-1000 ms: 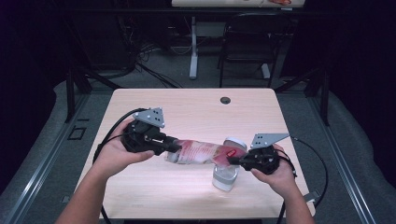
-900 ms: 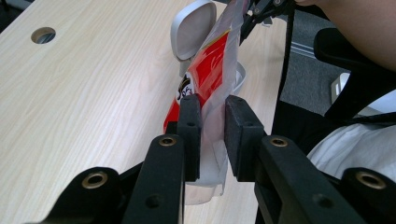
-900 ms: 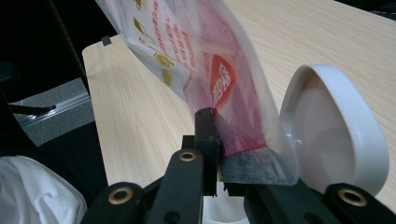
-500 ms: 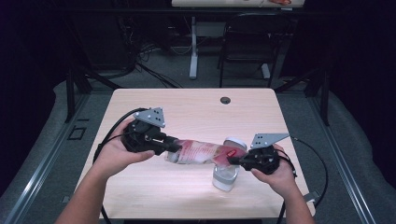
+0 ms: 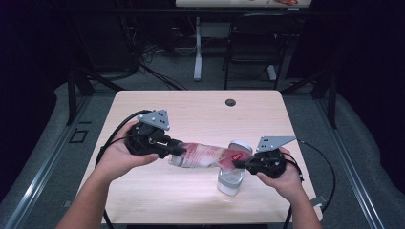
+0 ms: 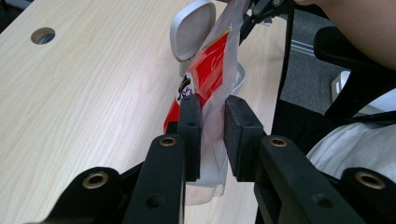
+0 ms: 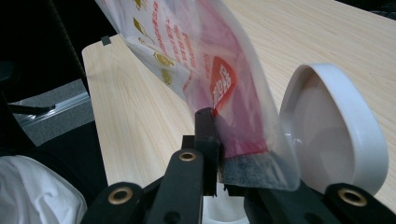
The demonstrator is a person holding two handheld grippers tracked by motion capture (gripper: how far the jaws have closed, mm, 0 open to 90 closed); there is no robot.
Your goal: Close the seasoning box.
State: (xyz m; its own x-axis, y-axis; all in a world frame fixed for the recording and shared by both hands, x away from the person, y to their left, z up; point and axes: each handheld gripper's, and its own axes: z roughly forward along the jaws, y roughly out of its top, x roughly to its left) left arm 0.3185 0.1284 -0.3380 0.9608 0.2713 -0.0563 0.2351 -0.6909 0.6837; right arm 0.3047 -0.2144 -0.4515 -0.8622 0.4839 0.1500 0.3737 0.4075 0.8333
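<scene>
Gripping a red-printed bag (image 5: 205, 155) at opposite ends, left gripper (image 5: 173, 148) and right gripper (image 5: 239, 165) are clamped on it

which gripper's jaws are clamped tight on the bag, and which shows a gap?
The right gripper is pinched flat on the bag edge. The left gripper shows a gap between its jaws, with the bag's other end loosely between them.

This looks like a lab or test room. A plain wooden worktop (image 5: 191, 114) stands alone on grey floor, with dark walls, loose cables (image 5: 148, 71), a black chair (image 5: 250, 45) and another desk (image 5: 198, 47) behind.
</scene>
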